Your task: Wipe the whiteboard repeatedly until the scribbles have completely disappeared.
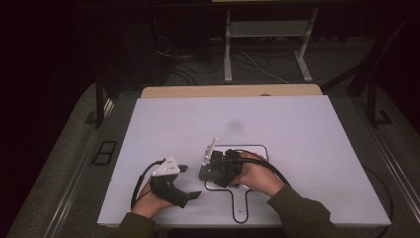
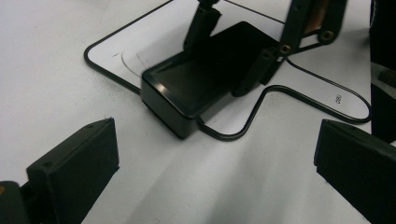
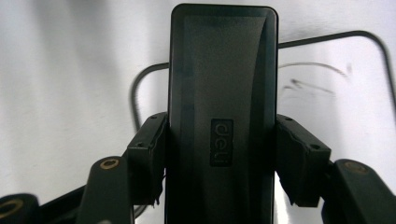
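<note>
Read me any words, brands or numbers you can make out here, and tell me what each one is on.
"deli": embossed upright on the top face of the black box held between the right gripper's fingers.
A small printed mark on the white outlined board, near its handle end: too small and blurred to read.

A white board (image 1: 297, 144) bearing a black paddle-shaped outline (image 1: 241, 208) lies on a wooden table (image 1: 228, 91).
</note>
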A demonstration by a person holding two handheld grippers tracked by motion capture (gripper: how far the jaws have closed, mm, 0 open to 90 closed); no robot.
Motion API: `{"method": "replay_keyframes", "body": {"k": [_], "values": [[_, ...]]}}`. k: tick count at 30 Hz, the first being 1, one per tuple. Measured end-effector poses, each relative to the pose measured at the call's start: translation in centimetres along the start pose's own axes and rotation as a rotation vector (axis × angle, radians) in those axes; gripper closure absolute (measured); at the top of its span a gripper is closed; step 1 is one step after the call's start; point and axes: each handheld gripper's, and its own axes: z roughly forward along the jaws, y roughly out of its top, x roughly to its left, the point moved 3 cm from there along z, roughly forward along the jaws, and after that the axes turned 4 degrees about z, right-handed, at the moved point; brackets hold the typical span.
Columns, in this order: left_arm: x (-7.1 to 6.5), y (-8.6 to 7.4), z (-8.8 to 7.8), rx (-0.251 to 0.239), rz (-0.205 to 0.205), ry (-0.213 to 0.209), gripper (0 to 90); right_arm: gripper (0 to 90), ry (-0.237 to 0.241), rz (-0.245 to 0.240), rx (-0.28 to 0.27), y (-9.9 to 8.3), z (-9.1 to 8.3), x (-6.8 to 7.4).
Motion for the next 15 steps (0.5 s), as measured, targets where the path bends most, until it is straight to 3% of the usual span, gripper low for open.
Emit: {"method": "replay_keyframes", "body": {"k": [6, 15], "values": [[0.1, 0.0, 0.0, 0.004, 0.000, 0.001, 0.0, 39.3, -0.041, 0.016, 0.007, 0.4, 0.2, -0.9], [0.0, 0.0, 0.0, 0.002, 0.002, 0.001, 0.0, 39.2, 0.016, -0.010, 0.004, 0.2, 0.0, 0.7]]}}
